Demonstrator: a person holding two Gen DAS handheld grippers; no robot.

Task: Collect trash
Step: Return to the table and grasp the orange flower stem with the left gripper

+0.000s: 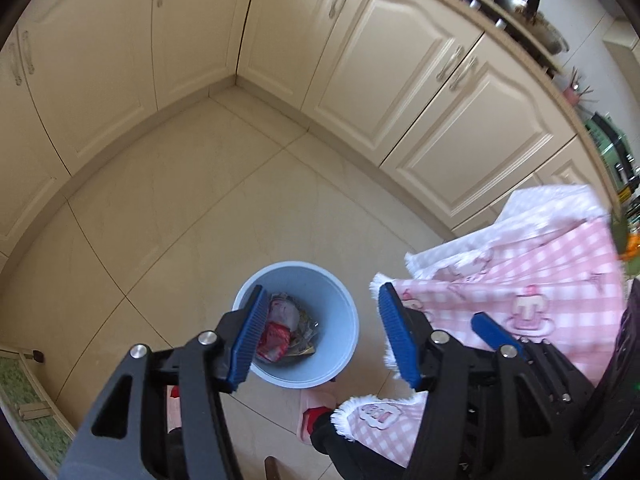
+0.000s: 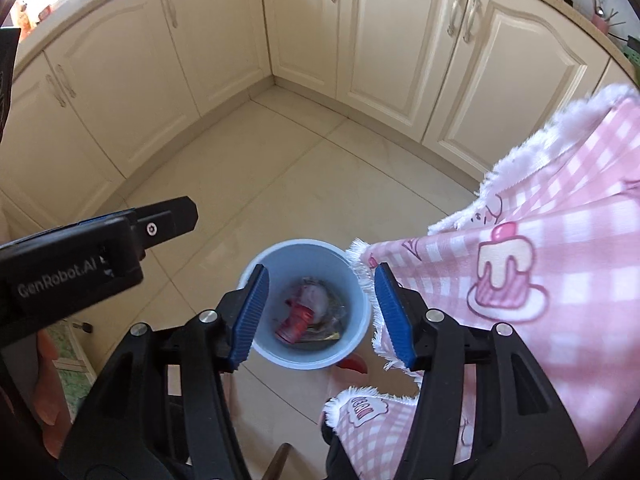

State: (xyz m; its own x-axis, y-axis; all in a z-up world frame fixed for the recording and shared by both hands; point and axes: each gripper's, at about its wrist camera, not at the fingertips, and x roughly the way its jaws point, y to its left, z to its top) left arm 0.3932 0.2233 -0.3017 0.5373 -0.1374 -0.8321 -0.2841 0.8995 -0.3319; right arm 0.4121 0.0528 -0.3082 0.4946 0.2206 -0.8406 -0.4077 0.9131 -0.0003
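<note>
Item 1: round light-blue plastic waste bin (image 1: 304,356), standing upright on the cream tiled floor (image 1: 168,208), near the corner of the cream panelled cabinet doors (image 1: 408,92). I see it from above in both wrist views (image 2: 308,354).

Item 2: trash inside the bin. A crumpled red wrapper (image 1: 274,340) lies at the bottom beside a pale crumpled plastic piece (image 1: 285,309); the right wrist view shows the same red wrapper (image 2: 295,320). Other scraps under them are too blurred for me to name.

Item 3: my left gripper (image 1: 322,334), held above the bin, blue ribbed pads (image 1: 250,330) spread wide, nothing between them.

Item 4: my right gripper (image 2: 320,314), also over the bin, pads (image 2: 250,316) wide apart and empty. Its blue-tipped body also shows at the right of the left wrist view.

Item 5: pink-and-white checked cloth with a fringed white edge and cake prints (image 2: 540,280), hanging at the right, its fringe just beside the bin rim and touching the right-hand pad in both views (image 1: 520,280).

Item 6: green patterned mat (image 1: 36,412), lower left floor edge.
</note>
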